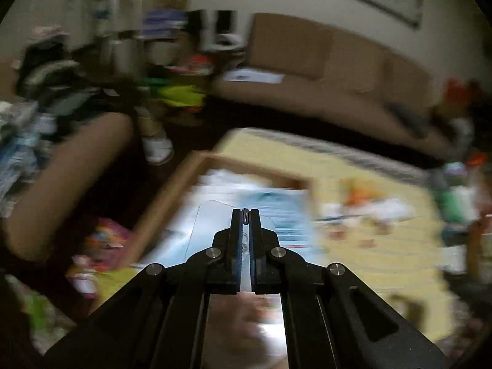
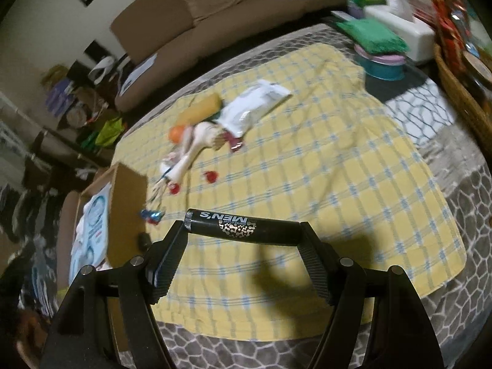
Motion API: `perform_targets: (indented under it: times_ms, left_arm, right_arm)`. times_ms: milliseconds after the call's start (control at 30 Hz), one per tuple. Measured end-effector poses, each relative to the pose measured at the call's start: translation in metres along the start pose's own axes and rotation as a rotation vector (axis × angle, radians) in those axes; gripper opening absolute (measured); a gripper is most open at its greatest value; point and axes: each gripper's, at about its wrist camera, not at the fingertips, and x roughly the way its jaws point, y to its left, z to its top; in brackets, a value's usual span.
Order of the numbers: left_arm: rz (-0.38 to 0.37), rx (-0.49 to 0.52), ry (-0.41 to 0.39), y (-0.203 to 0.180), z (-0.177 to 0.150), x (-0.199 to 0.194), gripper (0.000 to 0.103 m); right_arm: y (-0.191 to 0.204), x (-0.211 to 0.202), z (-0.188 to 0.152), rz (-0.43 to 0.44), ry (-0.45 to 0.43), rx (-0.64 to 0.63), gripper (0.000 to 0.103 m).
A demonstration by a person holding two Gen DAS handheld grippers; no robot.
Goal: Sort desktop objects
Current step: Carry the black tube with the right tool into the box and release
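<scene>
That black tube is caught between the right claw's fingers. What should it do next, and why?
Probably carry the black tube left over the cardboard box and let go: the right gripper holds it endwise above the yellow cloth, and the box sits just beside it.

Materials and finish, both wrist views: you are working with matt plastic, woven cloth and cardboard.

Your right gripper (image 2: 243, 233) is matt black plastic with bright metal pivot screws and finely ribbed pads; the black tube (image 2: 243, 229) across them looks smooth, semi-gloss, printed in white. The yellow checked cloth (image 2: 323, 169) is soft and woven. The cardboard box (image 2: 127, 212) is dull brown. The white pouch (image 2: 252, 107) is glossy film. Your left gripper (image 1: 245, 215) pinches a clear, shiny plastic sheet (image 1: 212, 224).
</scene>
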Motion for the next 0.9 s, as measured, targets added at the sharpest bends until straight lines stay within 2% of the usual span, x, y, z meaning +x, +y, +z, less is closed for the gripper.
perform_targets:
  times_ms: [67,167,233,333,400,467,533,600,667,733,800,900]
  left_arm:
    - [-0.021,-0.038,0.044,0.018,-0.003,0.02,0.003]
    - [0.019,-0.063,0.054,0.031,-0.003,0.042,0.003]
    - [0.001,-0.066,0.064,0.032,-0.004,0.054,0.005]
    - [0.043,-0.046,0.116,0.028,-0.012,0.067,0.032]
    - [0.092,-0.048,0.106,0.031,-0.019,0.055,0.061]
    - [0.093,-0.077,0.049,0.039,-0.017,0.033,0.07]
    - [0.051,-0.135,-0.022,0.054,-0.012,0.007,0.076]
    - [0.03,-0.188,-0.086,0.07,-0.011,-0.017,0.088]
    - [0.044,-0.223,-0.126,0.087,-0.01,-0.031,0.089]
    - [0.072,-0.255,-0.13,0.103,-0.008,-0.037,0.089]
    - [0.099,-0.293,-0.117,0.117,-0.011,-0.037,0.089]
    - [0.121,-0.352,-0.065,0.138,-0.017,-0.028,0.089]
  right_arm:
    - [0.011,0.0,-0.001,0.008,-0.005,-0.024,0.074]
    - [0.027,0.003,-0.004,0.03,-0.001,-0.06,0.074]
    - [0.036,0.006,-0.005,0.034,0.005,-0.076,0.074]
    - [0.048,0.014,-0.007,0.046,0.023,-0.106,0.074]
    - [0.058,0.018,-0.009,0.066,0.031,-0.126,0.074]
    - [0.065,0.02,-0.011,0.087,0.035,-0.142,0.074]
    - [0.076,0.022,-0.013,0.128,0.044,-0.164,0.074]
    - [0.091,0.026,-0.016,0.173,0.052,-0.201,0.074]
    - [0.111,0.028,-0.019,0.192,0.047,-0.262,0.074]
    - [0.138,0.033,-0.016,0.217,0.046,-0.365,0.074]
    - [0.167,0.041,-0.008,0.249,0.031,-0.466,0.074]
    - [0.206,0.062,-0.003,0.298,0.068,-0.557,0.074]
